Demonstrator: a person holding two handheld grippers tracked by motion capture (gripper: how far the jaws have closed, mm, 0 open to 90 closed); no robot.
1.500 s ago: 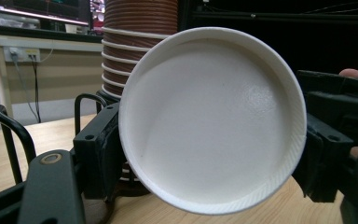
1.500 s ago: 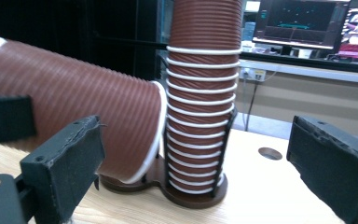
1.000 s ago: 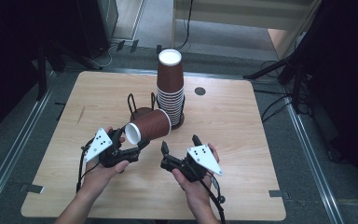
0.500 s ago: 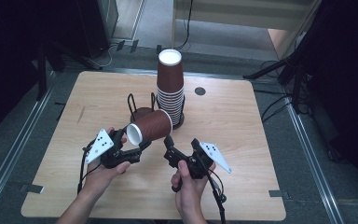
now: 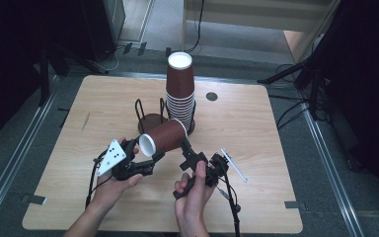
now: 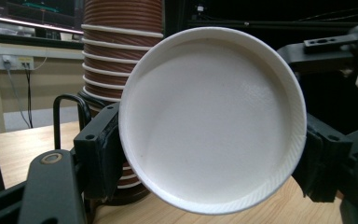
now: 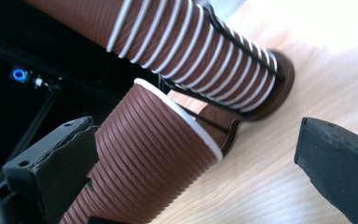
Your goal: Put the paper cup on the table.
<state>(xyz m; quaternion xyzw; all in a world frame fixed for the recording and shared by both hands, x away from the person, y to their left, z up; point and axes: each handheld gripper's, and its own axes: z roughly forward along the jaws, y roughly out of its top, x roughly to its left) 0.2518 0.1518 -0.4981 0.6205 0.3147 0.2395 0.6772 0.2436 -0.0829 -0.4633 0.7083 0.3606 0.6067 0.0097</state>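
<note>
A brown ribbed paper cup (image 5: 165,137) lies tilted above the table, its white base (image 6: 212,126) facing my left gripper's camera. My left gripper (image 5: 145,150) (image 6: 212,158) is shut on the cup's base end, one pad (image 6: 100,156) on each side. The cup's white-edged mouth (image 7: 182,116) points away toward the stack. My right gripper (image 5: 197,155) (image 7: 196,172) stands open, rolled onto its side. Its left jaw sits close beside the cup's wall (image 7: 140,163), and its right jaw is well clear over the bare table.
A tall stack of brown cups (image 5: 180,94) (image 7: 191,46) stands upside down in a brown holder with black wire loops (image 5: 150,118) behind the held cup. A small dark disc (image 5: 211,96) lies on the table (image 5: 256,128) to the right of the stack.
My right gripper has moved left toward the cup and rolled, so its white plate now shows edge-on. My left gripper and the cup have stayed nearly still.
</note>
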